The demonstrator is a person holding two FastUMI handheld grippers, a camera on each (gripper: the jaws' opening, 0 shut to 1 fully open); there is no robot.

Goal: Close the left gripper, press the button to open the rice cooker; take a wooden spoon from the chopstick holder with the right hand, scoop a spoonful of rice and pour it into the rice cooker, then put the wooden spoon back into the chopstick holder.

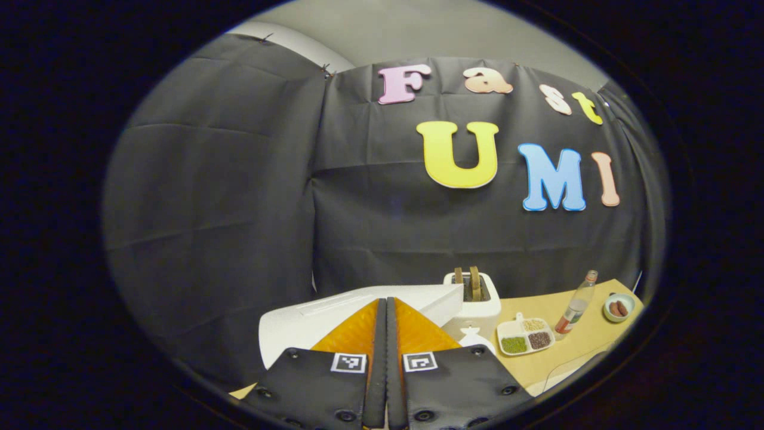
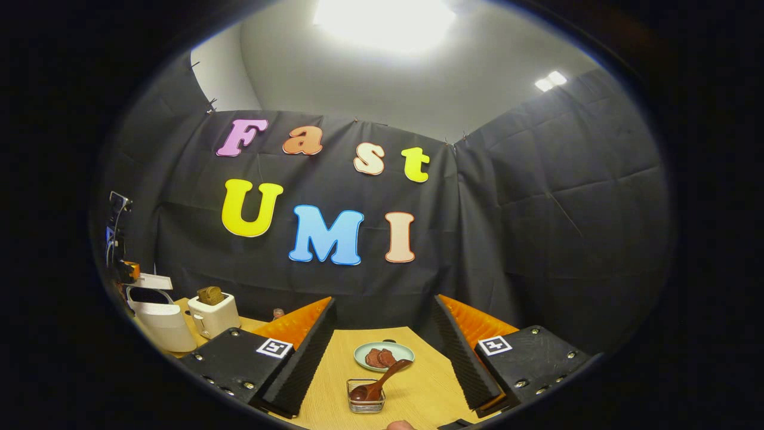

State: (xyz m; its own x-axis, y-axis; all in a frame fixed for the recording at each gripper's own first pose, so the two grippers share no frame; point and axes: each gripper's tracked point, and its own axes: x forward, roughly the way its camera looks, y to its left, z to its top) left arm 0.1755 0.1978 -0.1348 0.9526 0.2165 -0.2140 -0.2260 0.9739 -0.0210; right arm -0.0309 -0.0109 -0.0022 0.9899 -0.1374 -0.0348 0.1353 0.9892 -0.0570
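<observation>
Right gripper view, wooden spoon (image 2: 376,385) in chopstick holder (image 2: 366,403), rice cooker (image 2: 158,319) open

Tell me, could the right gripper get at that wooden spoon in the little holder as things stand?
Probably yes. The right gripper is open, and the wooden spoon leans in the chopstick holder straight ahead between its fingers, nothing in between.

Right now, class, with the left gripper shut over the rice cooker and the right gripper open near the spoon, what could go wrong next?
1. The left gripper, shut, sits above the rice cooker; its lid may spring up into it.
2. The wooden spoon leans in a small wire holder; grabbing it with the open right gripper could tip the holder.
3. The plate lies just behind the holder and could be knocked.
</observation>
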